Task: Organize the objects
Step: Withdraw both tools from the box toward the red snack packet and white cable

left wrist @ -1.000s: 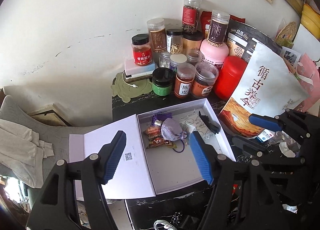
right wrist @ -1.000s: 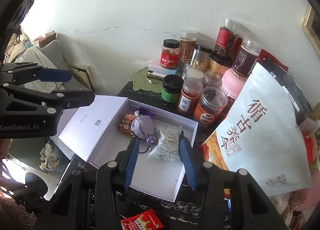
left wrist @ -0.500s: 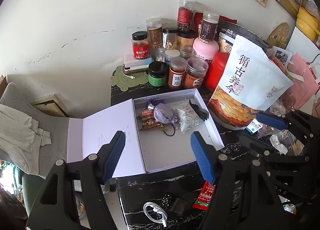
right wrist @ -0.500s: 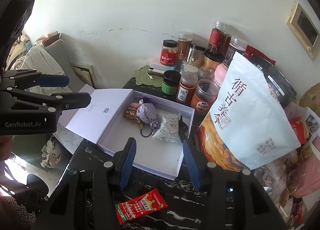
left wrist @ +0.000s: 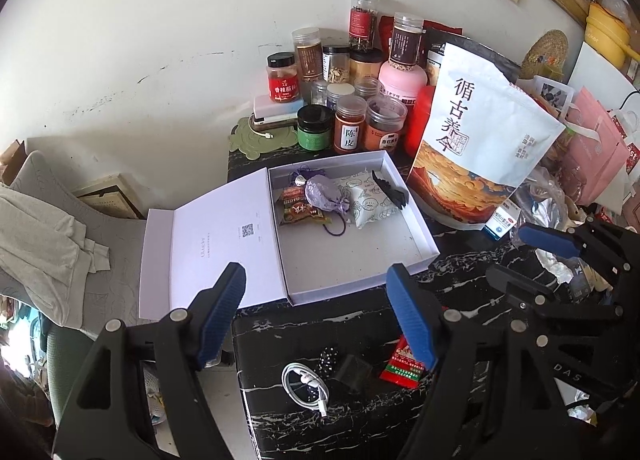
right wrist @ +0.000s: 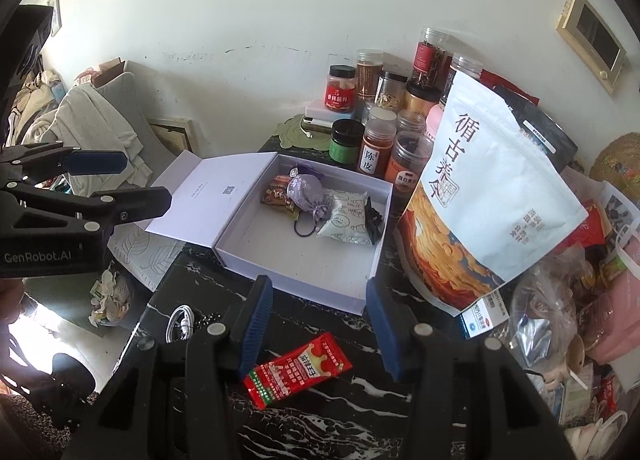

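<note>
1. Already inside the open white box [right wrist: 372, 260]: a purple pouch [right wrist: 306, 196], snack packets and a black clip.
2. Left out on the black marble worktop [right wrist: 360, 412]: a red sachet [right wrist: 298, 370] and a white cable [left wrist: 306, 384].
3. Both the left gripper [left wrist: 316, 314] and the right gripper [right wrist: 320, 326] are apart and empty; the left's jaws have just been opening.
4. Jars crowd the white wall.

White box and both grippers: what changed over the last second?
Both grippers backed away from the white box, empty; the left gripper has just been opening wider. The red packet and white cable came into view. The box contents stayed as they were.
</note>
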{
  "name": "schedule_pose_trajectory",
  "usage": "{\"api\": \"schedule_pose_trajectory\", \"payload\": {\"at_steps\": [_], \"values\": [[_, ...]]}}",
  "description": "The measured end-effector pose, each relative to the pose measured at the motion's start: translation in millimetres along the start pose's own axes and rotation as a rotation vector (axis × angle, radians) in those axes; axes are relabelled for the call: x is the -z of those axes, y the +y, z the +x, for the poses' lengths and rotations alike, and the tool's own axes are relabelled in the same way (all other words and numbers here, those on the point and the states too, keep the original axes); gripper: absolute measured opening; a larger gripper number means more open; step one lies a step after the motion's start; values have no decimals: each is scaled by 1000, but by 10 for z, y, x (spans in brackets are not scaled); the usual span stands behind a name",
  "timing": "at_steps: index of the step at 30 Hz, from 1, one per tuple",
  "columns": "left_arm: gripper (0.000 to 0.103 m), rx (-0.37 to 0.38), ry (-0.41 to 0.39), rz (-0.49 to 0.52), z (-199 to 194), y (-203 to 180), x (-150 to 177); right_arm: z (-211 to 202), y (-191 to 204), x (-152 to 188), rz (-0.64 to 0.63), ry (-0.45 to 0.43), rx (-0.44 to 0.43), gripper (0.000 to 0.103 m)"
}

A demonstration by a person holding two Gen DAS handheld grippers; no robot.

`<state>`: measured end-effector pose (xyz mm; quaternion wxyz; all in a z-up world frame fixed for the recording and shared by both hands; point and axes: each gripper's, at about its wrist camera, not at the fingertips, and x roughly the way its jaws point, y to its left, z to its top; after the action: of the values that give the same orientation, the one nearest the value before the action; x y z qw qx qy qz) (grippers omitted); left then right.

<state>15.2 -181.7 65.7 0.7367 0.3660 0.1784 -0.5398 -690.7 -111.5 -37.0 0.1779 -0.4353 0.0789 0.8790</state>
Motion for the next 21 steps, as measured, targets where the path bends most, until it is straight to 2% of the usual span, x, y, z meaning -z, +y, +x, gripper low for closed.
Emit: {"api": "schedule_pose_trajectory", "payload": {"at_steps": [12,21], "values": [[72,26,83,-22,5,-73,523,-1,167,372,12,58,-8,49],[72,15,174,-55,147,-75,862,133,242,640,42,116,-23,49]]}}
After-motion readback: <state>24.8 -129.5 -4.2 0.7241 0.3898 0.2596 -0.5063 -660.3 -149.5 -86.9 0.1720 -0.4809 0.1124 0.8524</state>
